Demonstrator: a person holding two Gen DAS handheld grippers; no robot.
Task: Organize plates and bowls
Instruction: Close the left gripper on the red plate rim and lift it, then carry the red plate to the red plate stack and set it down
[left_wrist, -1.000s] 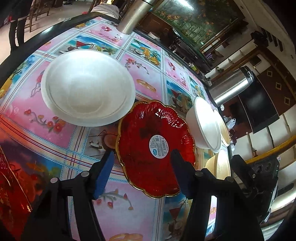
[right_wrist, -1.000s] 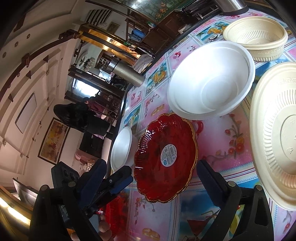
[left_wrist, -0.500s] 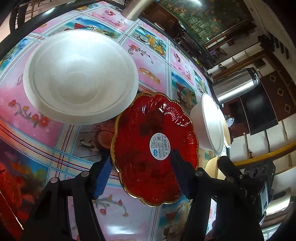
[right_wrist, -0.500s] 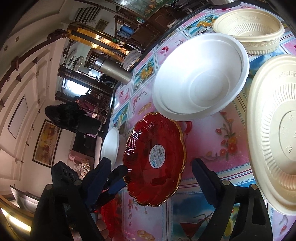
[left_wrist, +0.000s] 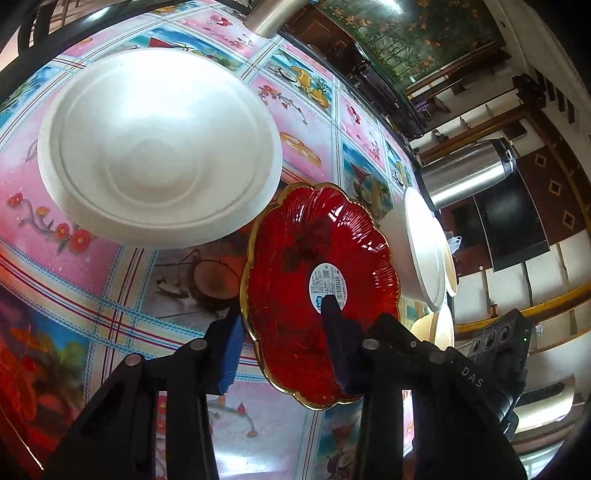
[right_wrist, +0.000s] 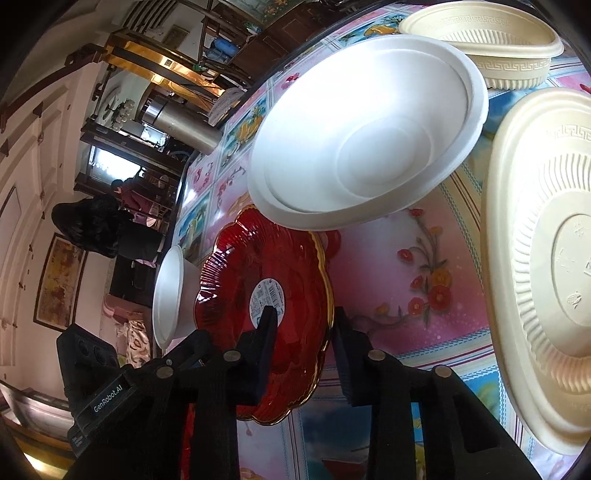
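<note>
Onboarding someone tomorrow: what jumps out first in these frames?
The red plate with a gold scalloped edge and a round white sticker, in the middle of a loud pink picture tablecloth. Both grippers, left and right, have just been closing, each astride one edge of it. Beside it sits a big white bowl, with cream ribbed bowls further right.

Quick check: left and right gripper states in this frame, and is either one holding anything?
Left gripper: just closing, fingers clamped on the red plate rim.
Right gripper: just closing, also clamped on the red plate's rim.
</note>
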